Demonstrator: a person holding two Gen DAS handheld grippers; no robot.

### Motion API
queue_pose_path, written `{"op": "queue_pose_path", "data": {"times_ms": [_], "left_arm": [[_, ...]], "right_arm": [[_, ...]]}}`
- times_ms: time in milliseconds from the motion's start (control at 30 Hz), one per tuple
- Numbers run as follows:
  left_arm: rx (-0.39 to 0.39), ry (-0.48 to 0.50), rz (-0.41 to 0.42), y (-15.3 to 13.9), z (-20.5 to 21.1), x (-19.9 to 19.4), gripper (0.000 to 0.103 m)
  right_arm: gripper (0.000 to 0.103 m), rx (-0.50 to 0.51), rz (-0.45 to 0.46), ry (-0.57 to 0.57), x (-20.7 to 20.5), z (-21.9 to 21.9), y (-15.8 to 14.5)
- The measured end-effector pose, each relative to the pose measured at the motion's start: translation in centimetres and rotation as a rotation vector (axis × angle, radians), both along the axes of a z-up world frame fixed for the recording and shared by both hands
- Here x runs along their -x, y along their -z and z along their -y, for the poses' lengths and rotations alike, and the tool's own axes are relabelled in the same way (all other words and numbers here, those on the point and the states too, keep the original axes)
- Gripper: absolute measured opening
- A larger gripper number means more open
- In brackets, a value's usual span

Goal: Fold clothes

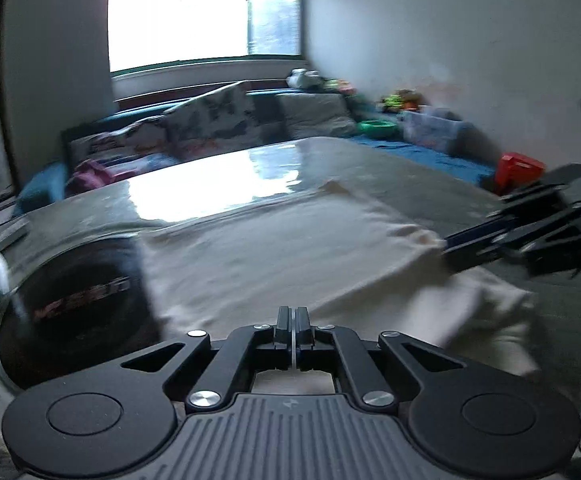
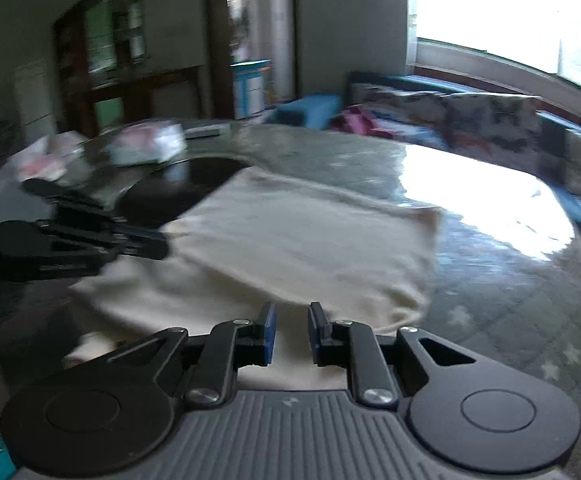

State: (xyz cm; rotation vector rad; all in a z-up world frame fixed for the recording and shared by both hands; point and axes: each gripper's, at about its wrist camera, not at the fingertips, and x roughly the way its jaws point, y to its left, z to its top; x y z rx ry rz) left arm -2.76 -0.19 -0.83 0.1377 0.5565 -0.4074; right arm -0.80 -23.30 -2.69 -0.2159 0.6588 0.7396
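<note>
Nearest you, at six o'clock in the left wrist view, your left gripper (image 1: 293, 320) has its jaws pressed together with only a hairline slit between them; whether any cloth is pinched there, you cannot tell. In the right wrist view, also at six o'clock, your right gripper (image 2: 292, 330) holds its blue-padded jaws apart with a clear gap, poised over the near edge of the cream garment (image 2: 290, 248). That garment lies partly folded on the glossy table (image 2: 510, 280), one layer turned over another, spreading from the centre toward twelve o'clock. In the left view the garment (image 1: 274, 252) fills the centre, and the right gripper (image 1: 450, 246) reaches in from three o'clock, its tips at the cloth's right edge. At nine o'clock a black round cooktop (image 1: 74, 300) is set in the table, partly covered by the cloth. Farther off, at twelve o'clock, a cushioned sofa (image 1: 218, 120) sits beneath a bright window (image 1: 202, 16). Both views are blurred.
</note>
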Motion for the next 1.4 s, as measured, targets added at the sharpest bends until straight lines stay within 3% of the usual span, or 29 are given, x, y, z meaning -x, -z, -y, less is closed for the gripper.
{"op": "queue_pose_path", "data": {"times_ms": [233,500,600,733,900,1033,1200,1400], "left_arm": [[-0.028,0.122,-0.002,0.9,3.7,1.8,0.004],[-0.048,0.117,-0.009,1.9,4.3,2.4,0.007],[-0.041,0.096,-0.011,1.9,4.0,2.7,0.013],[-0.019,0.047,-0.012,1.6,2.9,3.0,0.038],[0.026,-0.035,-0.038,1.4,0.8,3.2,0.043],[0.065,-0.099,-0.058,1.0,-1.2,2.5,0.050],[0.104,-0.143,-0.067,0.5,-2.8,1.0,0.050],[0.138,-0.186,-0.120,1.5,-4.1,-0.5,0.050]], "right_arm": [[0.017,0.078,-0.020,-0.100,1.8,-2.0,1.8],[0.018,0.078,0.008,-0.084,2.7,-1.7,1.4],[0.020,0.080,-0.011,-0.077,2.6,-1.4,2.2],[0.024,0.061,0.003,-0.063,2.6,-0.9,1.6],[0.030,0.055,-0.039,-0.049,2.1,-0.5,2.2],[0.034,0.033,-0.013,-0.027,1.5,-0.2,1.3],[0.035,0.010,0.003,0.000,-0.6,-0.4,0.9],[0.035,0.021,-0.040,0.044,-2.5,-0.1,2.5]]}}
